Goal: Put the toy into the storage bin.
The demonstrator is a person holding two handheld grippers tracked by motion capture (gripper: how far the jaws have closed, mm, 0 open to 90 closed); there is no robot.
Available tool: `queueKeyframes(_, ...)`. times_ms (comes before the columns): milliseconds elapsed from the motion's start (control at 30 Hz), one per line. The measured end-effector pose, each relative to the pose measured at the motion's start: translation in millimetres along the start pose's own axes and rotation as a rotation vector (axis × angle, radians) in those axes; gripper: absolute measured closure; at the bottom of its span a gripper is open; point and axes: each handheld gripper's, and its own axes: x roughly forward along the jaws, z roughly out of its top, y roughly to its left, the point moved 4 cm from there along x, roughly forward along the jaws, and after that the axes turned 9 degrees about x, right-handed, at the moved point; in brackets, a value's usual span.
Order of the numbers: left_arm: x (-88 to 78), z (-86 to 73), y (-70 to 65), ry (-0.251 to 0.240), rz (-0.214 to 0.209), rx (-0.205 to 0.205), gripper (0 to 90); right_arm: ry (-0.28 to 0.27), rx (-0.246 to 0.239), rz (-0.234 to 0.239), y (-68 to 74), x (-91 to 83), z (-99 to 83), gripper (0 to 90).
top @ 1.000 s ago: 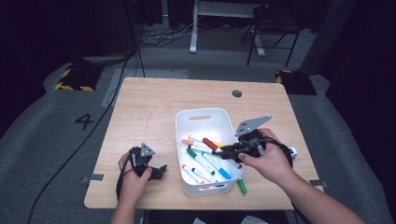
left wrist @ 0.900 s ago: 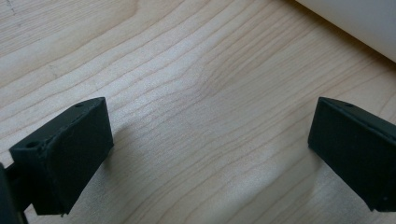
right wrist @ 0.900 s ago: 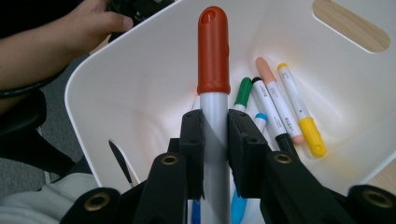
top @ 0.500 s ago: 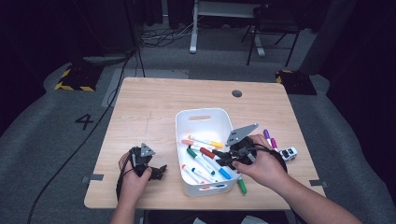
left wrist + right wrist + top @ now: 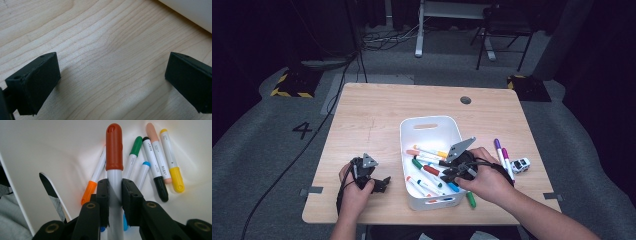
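Right gripper (image 5: 115,192) — jaws clamped on the pale grey barrel of a red-capped marker (image 5: 114,152), held over the white bin (image 5: 427,125) of loose markers. Cap rounded, rust-red, glossy; barrel plain. Long axis runs straight out from the jaws, cap end leading, away from the hand toward the bin's interior. Left gripper (image 5: 112,82) — jaws wide apart, nothing between, over the wooden table (image 5: 377,110) beside the bin.

Markers (image 5: 160,165) crowd the bin floor just beyond the right gripper (image 5: 115,195)'s fingertips; bare table (image 5: 110,50) lies between the left gripper (image 5: 110,80)'s fingers.
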Motion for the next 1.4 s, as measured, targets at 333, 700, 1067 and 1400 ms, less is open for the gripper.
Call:
queueKeyframes(333, -0.1, 0.0, 0.2, 0.0, 0.001, 0.001, 0.1, 0.072, -0.008, 0.0, 5.5, 12.2, -1.0, 77.2)
queueKeyframes(700, -0.1, 0.0, 0.3, 0.001, -0.001, 0.003, 0.1, -0.048, 0.066, 0.015, 4.2, -4.3, 4.8, 58.5)
queueKeyframes(1067, 0.0, 0.0, 0.0, 0.0, -0.001, 0.0, 0.1, -0.174, 0.1, -0.008, -6.6, -46.6, 2.0, 57.7)
queueKeyframes(1400, 0.0, 0.0, 0.0, 0.0, -0.001, 0.0, 0.1, -0.216, 0.192, -0.03, -31.3, -68.3, -18.5, 57.6)
